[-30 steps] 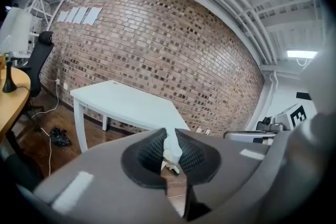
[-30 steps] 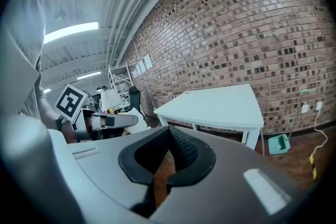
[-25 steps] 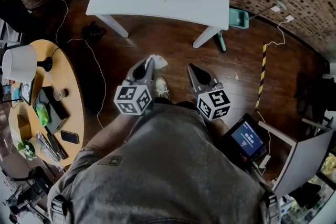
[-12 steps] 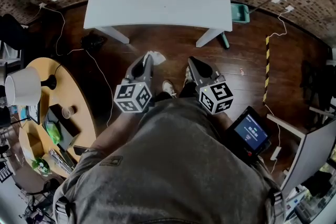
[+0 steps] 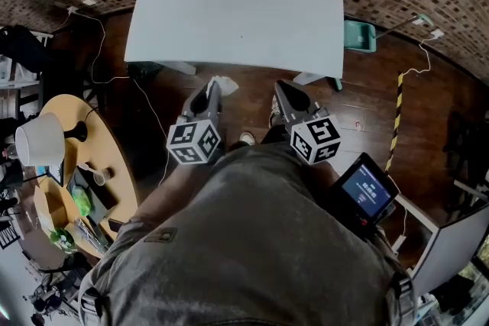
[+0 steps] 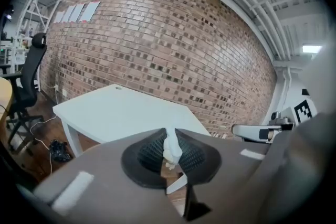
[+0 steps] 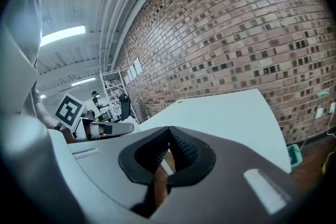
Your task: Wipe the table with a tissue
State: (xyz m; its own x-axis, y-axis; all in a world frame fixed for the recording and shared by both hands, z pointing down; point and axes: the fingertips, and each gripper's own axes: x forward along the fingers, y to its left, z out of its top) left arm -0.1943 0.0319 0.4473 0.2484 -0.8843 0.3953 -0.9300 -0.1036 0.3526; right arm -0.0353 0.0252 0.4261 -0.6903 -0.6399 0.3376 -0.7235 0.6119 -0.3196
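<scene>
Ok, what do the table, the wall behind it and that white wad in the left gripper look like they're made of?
The table has a smooth matte white top, likely painted or laminated board; no grain shows. The wall is exposed brick: mortar lines, mixed brown tones. The wad looks like crumpled soft paper, probably tissue, pinched in the left gripper.

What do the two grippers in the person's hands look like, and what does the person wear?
Both the left gripper and the right gripper have grey tapered bodies, black ribbed pads, and a white cube with black square markers at the back. The person wears a grey-brown top.
</scene>
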